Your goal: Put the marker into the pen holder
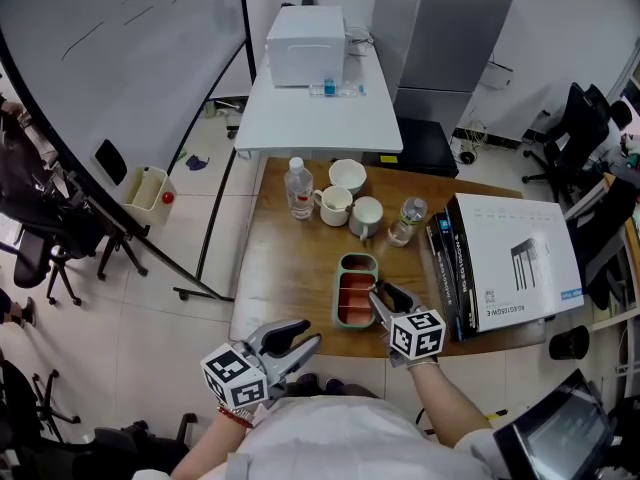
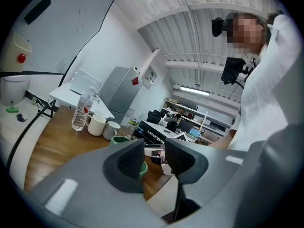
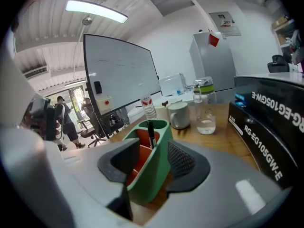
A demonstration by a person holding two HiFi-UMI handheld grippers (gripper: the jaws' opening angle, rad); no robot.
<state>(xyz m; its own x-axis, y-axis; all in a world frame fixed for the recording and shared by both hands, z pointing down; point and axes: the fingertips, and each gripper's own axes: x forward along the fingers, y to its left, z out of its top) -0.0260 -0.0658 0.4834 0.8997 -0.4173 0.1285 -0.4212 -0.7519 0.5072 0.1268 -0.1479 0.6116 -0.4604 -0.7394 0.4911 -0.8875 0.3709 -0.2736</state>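
Note:
The green pen holder [image 1: 340, 290] with its orange inside lies on the wooden table [image 1: 285, 268] near the front edge. In the right gripper view a black marker [image 3: 151, 134] stands upright in the pen holder [image 3: 154, 172]. My right gripper [image 1: 386, 296] is at the holder's right side. Its jaws are open and straddle the holder's near wall, one over the orange inside, one outside, and neither touches the marker [image 3: 154, 158]. My left gripper [image 1: 305, 334] hangs off the table's front edge, open, with nothing between its fingers [image 2: 154, 158].
Behind the holder stand two mugs [image 1: 335, 206] [image 1: 366, 216], a white bowl [image 1: 347, 175], a water bottle [image 1: 300, 188] and a glass jar [image 1: 407, 220]. Large boxes [image 1: 505, 258] fill the table's right side. A white table [image 1: 318, 103] and a whiteboard [image 1: 110, 48] lie beyond.

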